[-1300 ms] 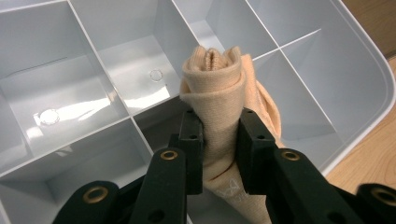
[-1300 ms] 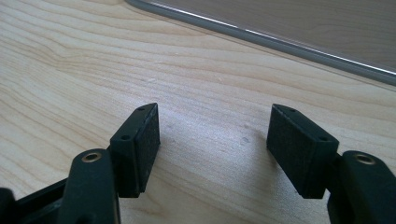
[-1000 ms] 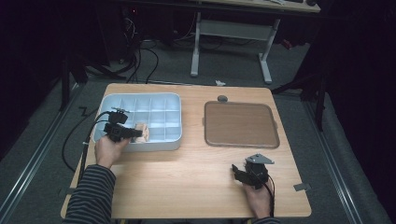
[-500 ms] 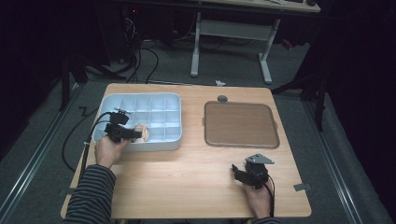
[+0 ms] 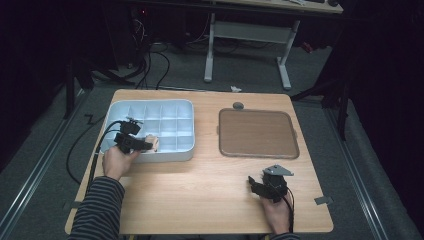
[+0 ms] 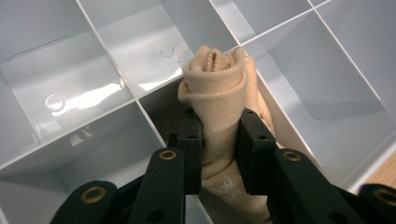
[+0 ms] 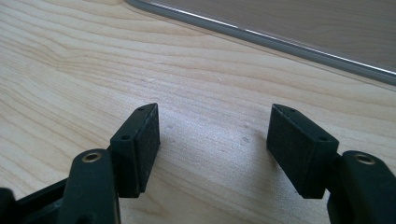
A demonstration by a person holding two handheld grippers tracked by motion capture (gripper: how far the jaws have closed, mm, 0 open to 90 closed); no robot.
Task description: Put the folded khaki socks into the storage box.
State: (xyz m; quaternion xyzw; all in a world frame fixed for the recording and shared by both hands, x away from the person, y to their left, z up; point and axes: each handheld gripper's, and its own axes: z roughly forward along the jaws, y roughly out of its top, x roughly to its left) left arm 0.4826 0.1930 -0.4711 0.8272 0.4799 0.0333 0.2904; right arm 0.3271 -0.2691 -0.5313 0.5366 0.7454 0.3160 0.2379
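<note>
left gripper [image 6: 219,140]: clamped on a rolled beige fabric sock [image 6: 219,93], held over a front-row cell of the pale-blue plastic compartment tray [image 5: 172,155] | right gripper [image 7: 215,144]: jaws held apart, nothing between, above the light wooden table [image 7: 70,56]

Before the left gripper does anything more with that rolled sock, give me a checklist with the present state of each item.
1. Grip: the left gripper has both pads pressed on the rolled beige sock: ok.
2. Sock stays rolled: the roll looks tight at the top, with a looser fold on one side: ok.
3. Position: the sock sits over a compartment in the near row of the white divided tray, beside a divider: ok.
4. Sock touching the compartment floor: cannot tell.
5. Right gripper out of the way: jaws open with nothing between them, over bare table near the brown tray: ok.
</note>
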